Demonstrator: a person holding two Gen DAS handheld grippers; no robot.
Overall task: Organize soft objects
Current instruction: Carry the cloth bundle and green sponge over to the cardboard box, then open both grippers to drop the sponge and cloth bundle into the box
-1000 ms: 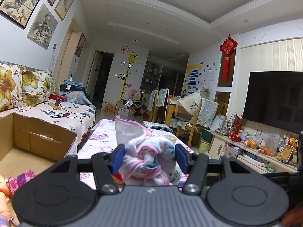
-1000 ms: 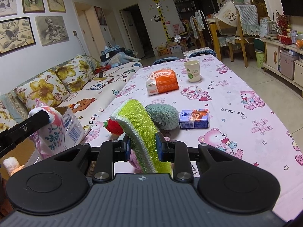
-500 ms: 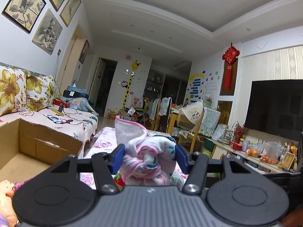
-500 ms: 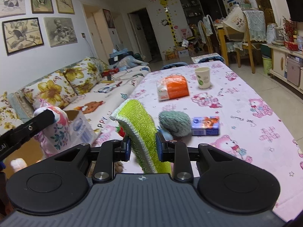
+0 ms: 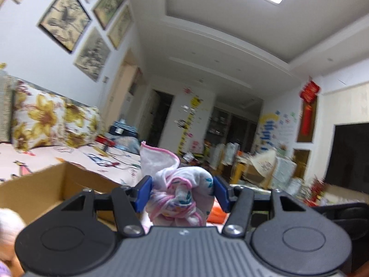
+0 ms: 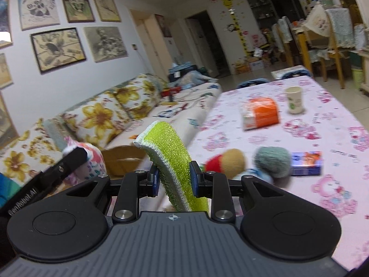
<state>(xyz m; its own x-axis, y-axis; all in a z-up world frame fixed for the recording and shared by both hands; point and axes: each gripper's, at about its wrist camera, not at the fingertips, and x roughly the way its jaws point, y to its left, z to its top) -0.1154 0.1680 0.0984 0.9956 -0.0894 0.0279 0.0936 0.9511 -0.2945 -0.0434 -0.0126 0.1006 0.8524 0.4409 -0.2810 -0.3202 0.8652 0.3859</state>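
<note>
My left gripper [image 5: 182, 192] is shut on a knotted white and pink cloth [image 5: 180, 196] and holds it in the air, tilted up toward the ceiling, just right of an open cardboard box [image 5: 46, 189]. My right gripper [image 6: 174, 180] is shut on a green scrubbing cloth [image 6: 168, 157] above the near left part of the pink table [image 6: 322, 143]. The left gripper with its cloth [image 6: 90, 159] shows at the left of the right wrist view, near the box [image 6: 124, 159]. A red and tan plush toy [image 6: 228, 161] and a grey-green fluffy ball [image 6: 272, 161] lie on the table.
An orange pack [image 6: 260, 116], a paper cup [image 6: 294, 102] and a small blue carton [image 6: 306, 162] stand on the table. A flowered sofa [image 6: 96, 120] runs along the left wall. Chairs [image 6: 322, 34] stand at the far end. A TV [image 5: 348, 154] is at the right.
Both grippers have lifted and swung left toward the box and sofa. The left gripper tilted up toward the ceiling. Both still hold their cloths.
</note>
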